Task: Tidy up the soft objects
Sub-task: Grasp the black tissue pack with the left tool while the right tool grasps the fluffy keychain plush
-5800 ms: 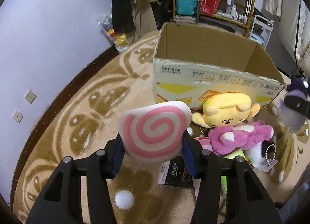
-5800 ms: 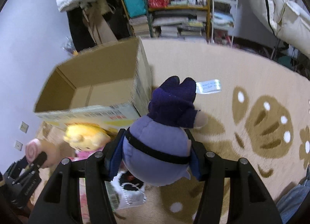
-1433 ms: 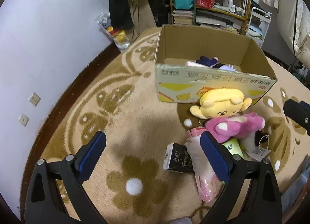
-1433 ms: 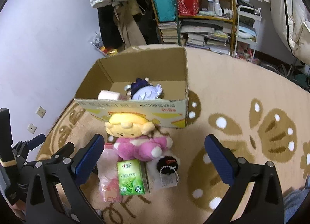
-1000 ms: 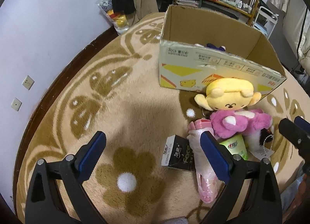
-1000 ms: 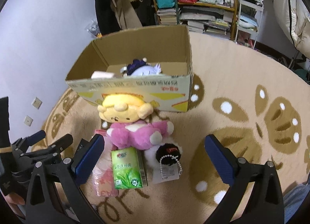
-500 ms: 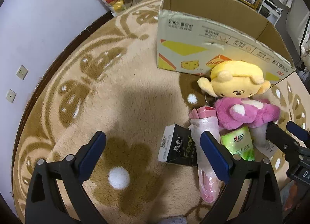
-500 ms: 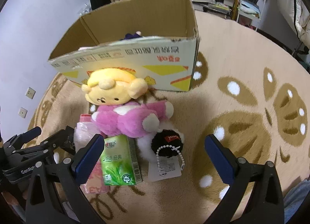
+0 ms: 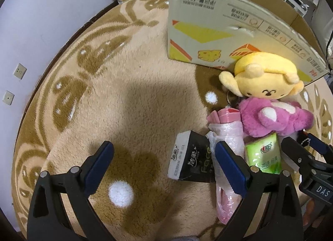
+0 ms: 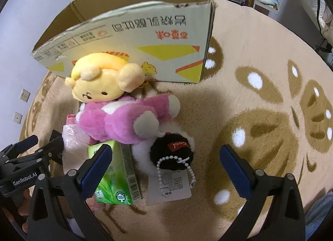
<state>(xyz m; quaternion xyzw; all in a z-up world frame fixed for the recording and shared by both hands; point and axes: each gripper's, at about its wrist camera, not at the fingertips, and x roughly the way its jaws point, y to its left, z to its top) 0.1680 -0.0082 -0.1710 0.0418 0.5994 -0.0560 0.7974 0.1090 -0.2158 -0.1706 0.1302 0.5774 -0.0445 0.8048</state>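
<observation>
Left claw released, pads wide apart, nothing between them but rug; hovers low over the brown flower w/ white dot. Just inside its right pad: black tissue pack, white end, "Face" readable plus Chinese chars; touching it, pink plastic-wrapped bundle running under that pad. Right of the pad: green tissue pack, red logo, Chinese text. Ahead-right of the claw: pink plush lying on the pile, yellow plush resting on top of it and against the cardboard box; box front prints "450g" upside down, yellow/orange graphics. Far right edge: the other tool, marked "DAS".

Right claw also released, empty. Off its left side, the left tool, "GenRobot.AI" on its body. Green pack sits behind its left pad, barcode on the side. Between the pads, ahead: black-and-white pompom plush, red tab reading "Cool" upside down, bead chain, white paper tag w/ print too small to read. Further ahead: pink plush, yellow plush, then box w/ inverted red Chinese lettering.
</observation>
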